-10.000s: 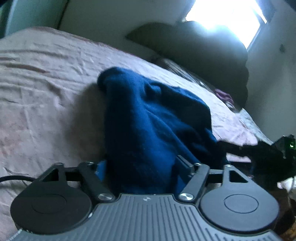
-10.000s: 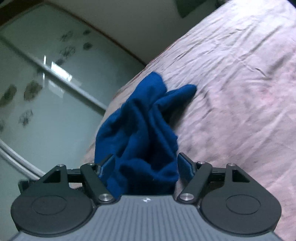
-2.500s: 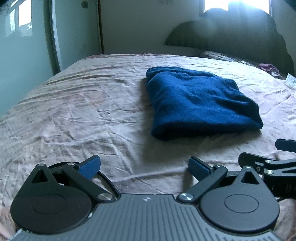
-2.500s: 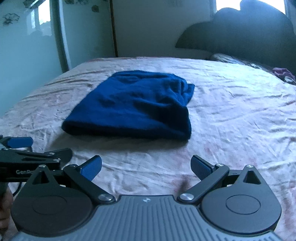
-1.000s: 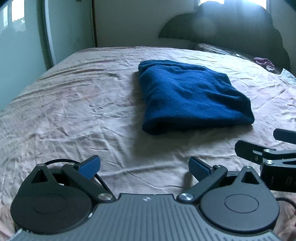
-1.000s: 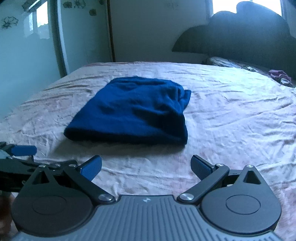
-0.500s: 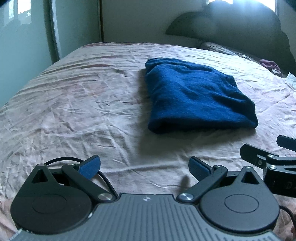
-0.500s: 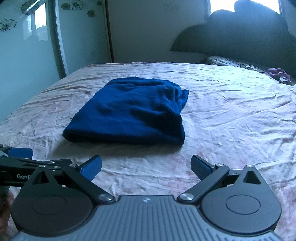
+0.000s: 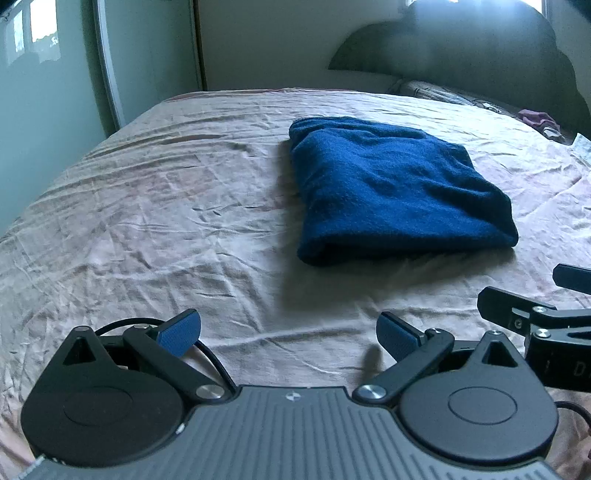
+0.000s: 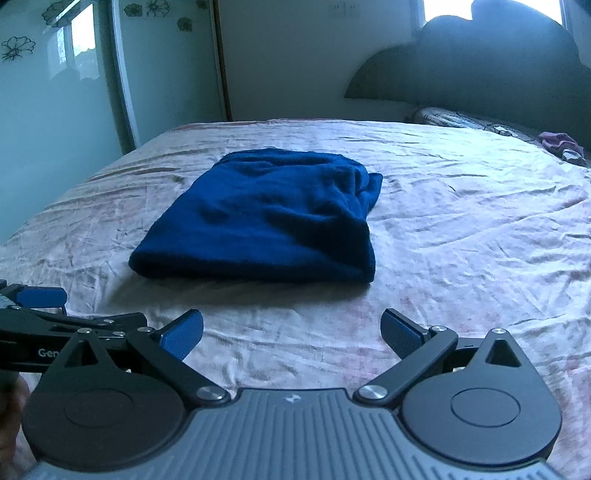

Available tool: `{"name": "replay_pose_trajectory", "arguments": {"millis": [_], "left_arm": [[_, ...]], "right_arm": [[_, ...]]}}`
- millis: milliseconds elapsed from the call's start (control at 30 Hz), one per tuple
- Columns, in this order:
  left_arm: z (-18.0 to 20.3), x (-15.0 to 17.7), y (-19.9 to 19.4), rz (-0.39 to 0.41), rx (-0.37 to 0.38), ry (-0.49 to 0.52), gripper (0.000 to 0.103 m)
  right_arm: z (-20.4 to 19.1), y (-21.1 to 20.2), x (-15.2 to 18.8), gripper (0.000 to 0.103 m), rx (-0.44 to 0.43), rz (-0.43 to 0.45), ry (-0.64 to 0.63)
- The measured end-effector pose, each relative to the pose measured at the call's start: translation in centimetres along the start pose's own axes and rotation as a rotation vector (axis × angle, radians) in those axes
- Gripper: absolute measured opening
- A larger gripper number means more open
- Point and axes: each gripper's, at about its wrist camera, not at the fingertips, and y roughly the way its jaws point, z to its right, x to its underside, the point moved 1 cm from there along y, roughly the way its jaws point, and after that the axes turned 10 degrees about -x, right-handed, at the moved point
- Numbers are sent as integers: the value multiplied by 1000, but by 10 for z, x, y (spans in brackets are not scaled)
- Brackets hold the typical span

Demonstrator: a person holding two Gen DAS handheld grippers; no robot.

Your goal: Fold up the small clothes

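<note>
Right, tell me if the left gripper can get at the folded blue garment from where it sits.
Probably yes. The left gripper is open and empty, and only bare pink bedsheet lies between it and the folded blue garment. The right gripper sits off to the side, not across the path.

Wide bed under a wrinkled pale pink sheet, filling most of both views. At the far end, a dark scalloped upholstered headboard, backlit by a bright window above it. Plain cream wall to the headboard's left. Along the left side, glossy pale green wardrobe doors with black flower decals near the top, mirroring window light. A patterned pillow and a small crumpled purple cloth near the headboard.
</note>
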Motion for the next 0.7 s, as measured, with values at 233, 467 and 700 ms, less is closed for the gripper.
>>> {"name": "replay_pose_trajectory", "arguments": {"millis": [233, 467, 700], "left_arm": [[2, 0, -2, 11, -10, 22, 102], [1, 0, -3, 14, -9, 22, 102], [1, -1, -4, 11, -9, 16, 102]], "right_arm": [[0, 1, 1, 103, -2, -1, 0], [-2, 1, 1, 103, -4, -1, -3], [-4, 2, 1, 103, -14, -6, -11]]}}
